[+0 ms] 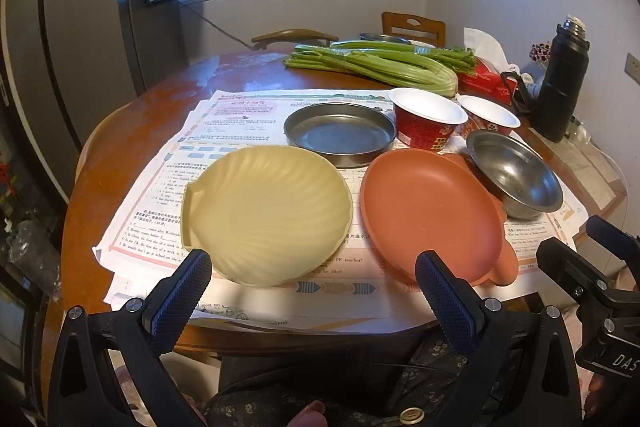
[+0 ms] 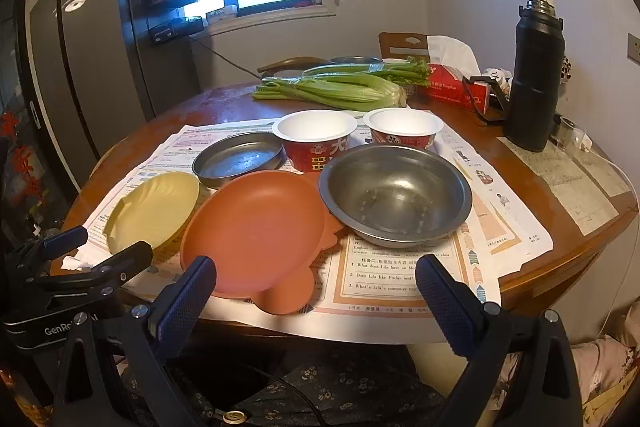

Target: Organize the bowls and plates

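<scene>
Both grippers hang spread and empty off the table's near edge. The yellow plate lies just ahead of the left gripper; the orange plate lies ahead of the right gripper, the steel bowl beyond.

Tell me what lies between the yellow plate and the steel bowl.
The orange plate lies between the yellow plate and the steel bowl; the right wrist view shows it best.

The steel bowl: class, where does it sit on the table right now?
In the right wrist view the steel bowl sits right of centre on the papers, beside the orange plate and in front of two red paper cups.
</scene>
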Tool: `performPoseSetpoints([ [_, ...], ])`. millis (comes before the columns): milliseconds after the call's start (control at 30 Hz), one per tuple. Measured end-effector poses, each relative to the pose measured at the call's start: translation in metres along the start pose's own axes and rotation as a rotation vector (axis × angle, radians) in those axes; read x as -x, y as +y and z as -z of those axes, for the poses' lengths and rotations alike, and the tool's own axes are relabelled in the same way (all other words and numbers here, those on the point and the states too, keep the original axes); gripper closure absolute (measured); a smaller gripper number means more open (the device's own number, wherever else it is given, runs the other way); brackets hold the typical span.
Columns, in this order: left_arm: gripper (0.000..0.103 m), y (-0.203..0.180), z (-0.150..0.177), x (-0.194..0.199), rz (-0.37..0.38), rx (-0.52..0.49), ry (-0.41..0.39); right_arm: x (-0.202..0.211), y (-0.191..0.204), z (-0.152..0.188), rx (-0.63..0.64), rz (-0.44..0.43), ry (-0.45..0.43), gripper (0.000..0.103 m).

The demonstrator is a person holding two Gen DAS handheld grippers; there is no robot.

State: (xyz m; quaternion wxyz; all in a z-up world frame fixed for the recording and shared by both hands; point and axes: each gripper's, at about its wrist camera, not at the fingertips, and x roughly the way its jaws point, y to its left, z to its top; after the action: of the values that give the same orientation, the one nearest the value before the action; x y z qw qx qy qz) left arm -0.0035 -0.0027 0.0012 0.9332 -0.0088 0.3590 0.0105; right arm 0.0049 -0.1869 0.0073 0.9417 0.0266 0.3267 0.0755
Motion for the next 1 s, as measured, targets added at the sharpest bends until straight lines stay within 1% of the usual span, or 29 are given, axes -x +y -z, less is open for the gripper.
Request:
performPoseSetpoints([
  [533, 0.001, 0.0006, -0.0006, 0.0012, 0.002, -0.002, -0.005, -0.0043, -0.0026, 0.0001, -0.011, -0.008, 0.024, 0.002],
  [1000, 0.001, -0.0005, -0.0009, 0.0033, 0.001, -0.005, -0.009, -0.0031, -0.0047, -0.0008, -0.015, -0.003, 0.026, 0.002],
])
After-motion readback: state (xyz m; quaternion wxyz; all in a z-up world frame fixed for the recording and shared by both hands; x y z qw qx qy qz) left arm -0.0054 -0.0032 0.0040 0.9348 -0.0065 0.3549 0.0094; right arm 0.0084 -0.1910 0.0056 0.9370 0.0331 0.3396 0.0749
